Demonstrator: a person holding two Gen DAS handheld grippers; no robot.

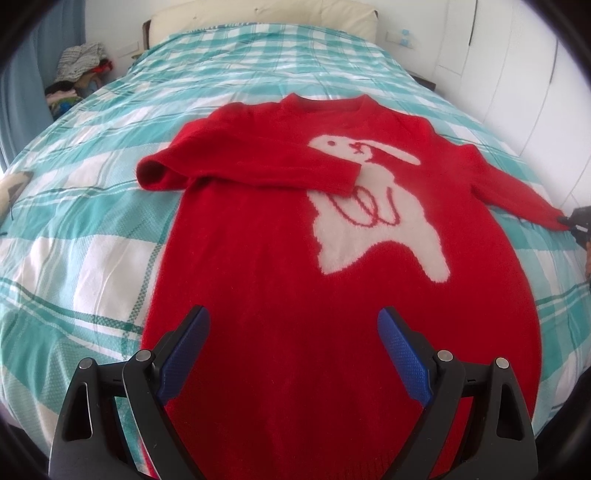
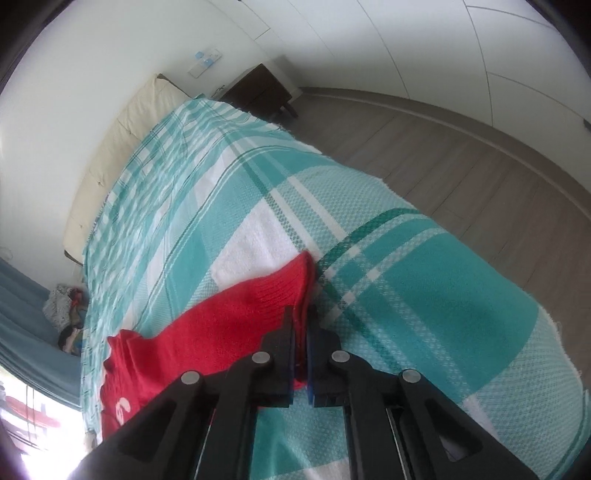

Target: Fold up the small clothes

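A red sweater [image 1: 258, 240] with a white rabbit [image 1: 376, 206] on its front lies flat on the bed. Its left sleeve [image 1: 236, 166] is folded across the chest. Its right sleeve [image 1: 517, 192] stretches out to the right. My left gripper [image 1: 293, 321] is open and empty, hovering above the sweater's lower part. My right gripper [image 2: 301, 314] is shut on the cuff of the right sleeve [image 2: 273, 291]; it also shows at the right edge of the left wrist view [image 1: 570, 221].
The bed has a teal and white checked cover [image 1: 92, 229] and a cream headboard [image 1: 258, 14]. A pile of clothes [image 1: 77, 70] lies at the far left. A dark nightstand [image 2: 258, 92] and wooden floor [image 2: 461, 166] are beside the bed's right side.
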